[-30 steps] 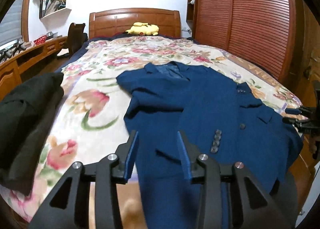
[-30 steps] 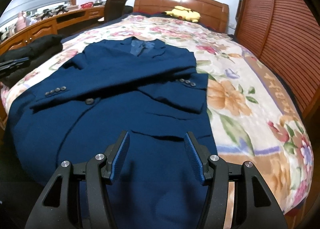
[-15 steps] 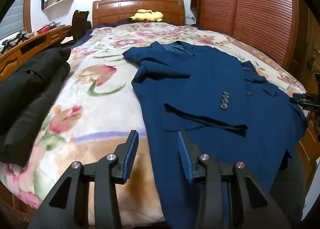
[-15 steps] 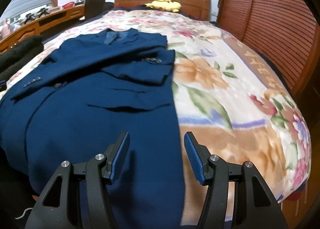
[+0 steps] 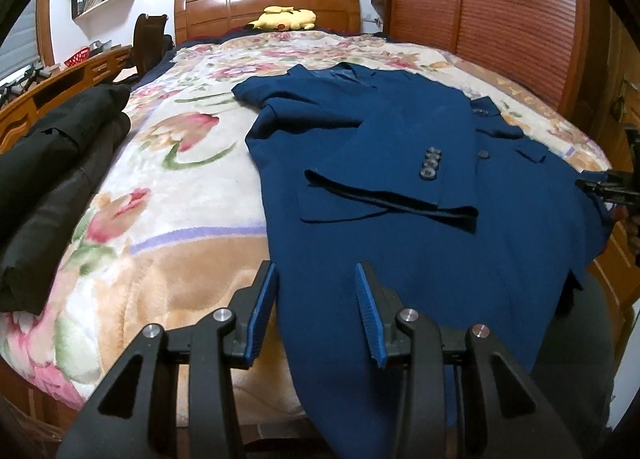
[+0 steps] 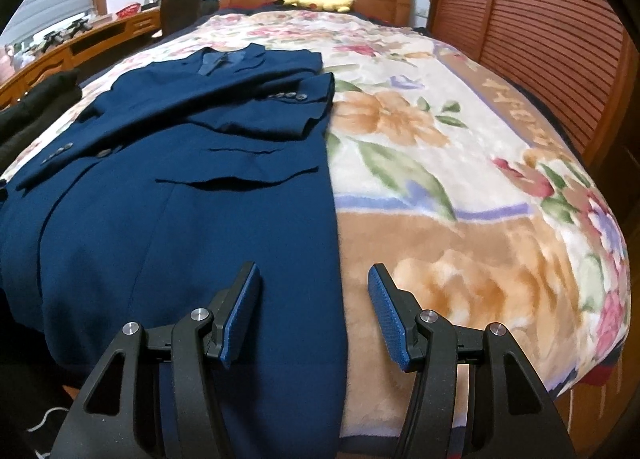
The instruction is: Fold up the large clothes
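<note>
- The left gripper point(image 5: 316, 309) is spread wide and holds nothing; its blue-padded fingers point(image 5: 262, 309) straddle the hanging hem's left edge.
- The right gripper point(image 6: 314, 313) is likewise released and empty, poised over the hem's right edge.
- The navy blue woollen suit jacket point(image 6: 192, 195) lies face up on the floral plush blanket point(image 6: 460, 187), collar toward the headboard, hem draping over the foot of the bed.
- Both sleeves lie crossed over the chest, so the sleeve folds look done; folding the body up from the hem seems left.
</note>
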`<state>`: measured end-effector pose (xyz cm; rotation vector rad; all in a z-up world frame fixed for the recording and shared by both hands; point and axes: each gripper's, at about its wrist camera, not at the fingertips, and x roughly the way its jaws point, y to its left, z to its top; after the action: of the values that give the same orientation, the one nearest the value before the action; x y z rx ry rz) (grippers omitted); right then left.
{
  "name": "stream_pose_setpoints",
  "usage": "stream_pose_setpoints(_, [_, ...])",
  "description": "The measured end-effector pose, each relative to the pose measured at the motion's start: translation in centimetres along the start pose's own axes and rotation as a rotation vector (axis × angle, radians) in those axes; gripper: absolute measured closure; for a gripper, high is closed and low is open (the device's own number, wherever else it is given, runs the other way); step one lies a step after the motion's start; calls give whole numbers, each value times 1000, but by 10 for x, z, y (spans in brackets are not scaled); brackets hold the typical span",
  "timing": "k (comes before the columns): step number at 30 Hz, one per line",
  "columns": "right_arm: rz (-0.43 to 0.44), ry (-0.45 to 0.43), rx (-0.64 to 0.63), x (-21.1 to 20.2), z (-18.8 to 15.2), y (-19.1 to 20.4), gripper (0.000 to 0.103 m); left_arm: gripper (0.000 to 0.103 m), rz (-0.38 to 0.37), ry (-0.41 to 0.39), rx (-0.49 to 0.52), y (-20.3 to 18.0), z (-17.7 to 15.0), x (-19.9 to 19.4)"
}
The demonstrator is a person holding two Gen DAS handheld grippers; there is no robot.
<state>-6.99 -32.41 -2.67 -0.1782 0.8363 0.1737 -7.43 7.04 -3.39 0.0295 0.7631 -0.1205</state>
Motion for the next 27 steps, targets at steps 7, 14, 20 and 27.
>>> stream_pose_setpoints(7, [42,13,-37,-1,-5,11,46,64,16,23,10,1,-6,-1])
stream_pose_setpoints(14, [73,18,-55,0,-5,19,63,64,-7,46,14,-3,-12,-6])
stream_pose_setpoints(20, [115,9,-62,-3,-6,21,92,79,-45,43,24,-4,-17,-9])
stream_pose_setpoints(27, [158,-60,-45,-16,2,29,100,103,-64,-15,46,-14,-1,-29])
